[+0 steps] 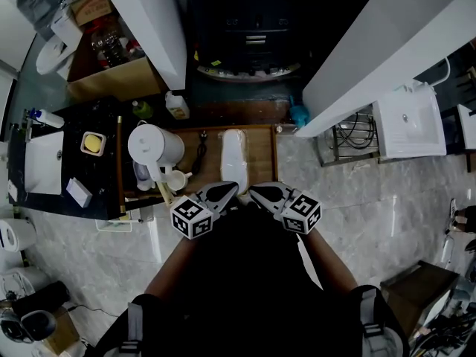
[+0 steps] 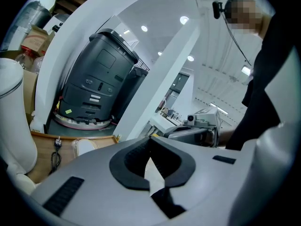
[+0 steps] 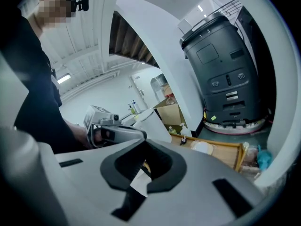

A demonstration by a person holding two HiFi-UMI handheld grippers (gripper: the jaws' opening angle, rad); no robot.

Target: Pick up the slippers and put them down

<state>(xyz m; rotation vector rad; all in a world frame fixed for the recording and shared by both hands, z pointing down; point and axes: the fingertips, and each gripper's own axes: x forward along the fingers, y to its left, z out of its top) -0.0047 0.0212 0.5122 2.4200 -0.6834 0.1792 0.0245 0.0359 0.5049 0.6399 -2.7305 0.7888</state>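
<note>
- Left gripper point(image 1: 225, 191): jaws clenched tip to tip, with nothing between the black pads point(image 2: 129, 161). It is held low in front of the person's dark torso, and its marker cube point(image 1: 192, 217) faces up.
- Right gripper point(image 1: 258, 192): jaws likewise pressed together and empty. It sits just beside the left gripper, and the two tips angle toward each other. From the left gripper view it point(image 2: 192, 129) shows off to the side, gripped in a hand.
- Slippers point(image 1: 233, 158): white, lying lengthwise on the wooden tray point(image 1: 262, 155), just beyond both gripper tips and held by neither. Whether this is one slipper or a stacked pair cannot be told. They also appear as a pale shape point(image 2: 83, 146) in the left gripper view and in the right gripper view point(image 3: 202, 147).
- Wooden tray: a low, rimmed board on the grey stone floor point(image 1: 372, 192).
- Kettle point(image 1: 152, 146): white, standing at the tray's left end.
- Cup point(image 1: 178, 179): small and white, just beside the kettle.
- Cable point(image 1: 201, 152): black, with a plug, lying on the tray between the kettle and the slippers.
- Black machine point(image 1: 249, 24): a tall unit on a round base, standing beyond the tray.
</note>
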